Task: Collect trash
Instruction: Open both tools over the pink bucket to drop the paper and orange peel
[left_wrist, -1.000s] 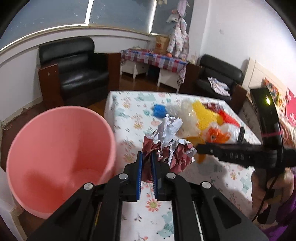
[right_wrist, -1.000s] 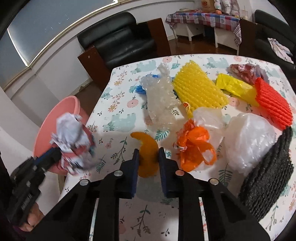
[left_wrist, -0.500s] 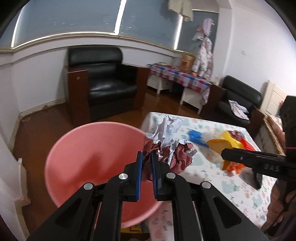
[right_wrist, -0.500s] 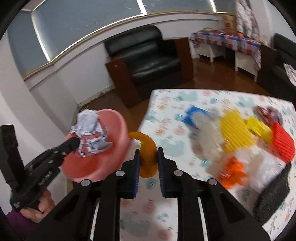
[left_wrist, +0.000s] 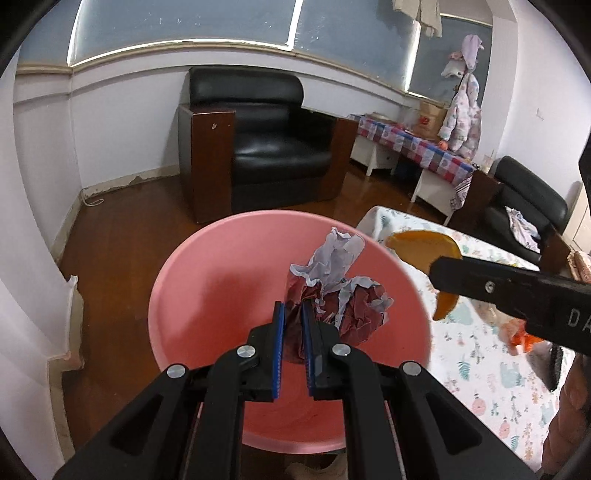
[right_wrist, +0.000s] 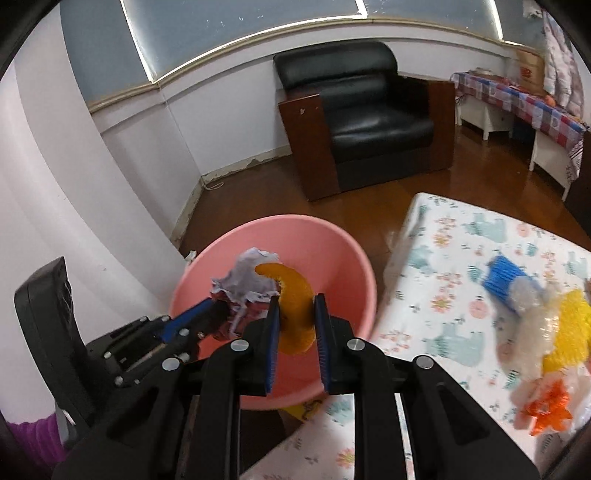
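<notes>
My left gripper (left_wrist: 291, 325) is shut on a crumpled red and white paper wad (left_wrist: 340, 295) and holds it over the open pink bin (left_wrist: 207, 295). My right gripper (right_wrist: 297, 321) is shut on a curved orange peel (right_wrist: 291, 295), also above the pink bin (right_wrist: 332, 240). In the left wrist view the peel (left_wrist: 424, 247) hangs at the bin's right rim, held by the right gripper (left_wrist: 443, 273). In the right wrist view the left gripper (right_wrist: 218, 308) with the wad (right_wrist: 247, 280) sits just left of the peel.
A table with a floral cloth (right_wrist: 443, 332) stands right of the bin, carrying blue, yellow, clear and orange trash (right_wrist: 546, 325). A black armchair (left_wrist: 258, 147) stands behind on the wooden floor. A white wall (right_wrist: 74, 221) is close on the left.
Both grippers have swung left from over the table to above the pink bin, each still holding its piece of trash.
</notes>
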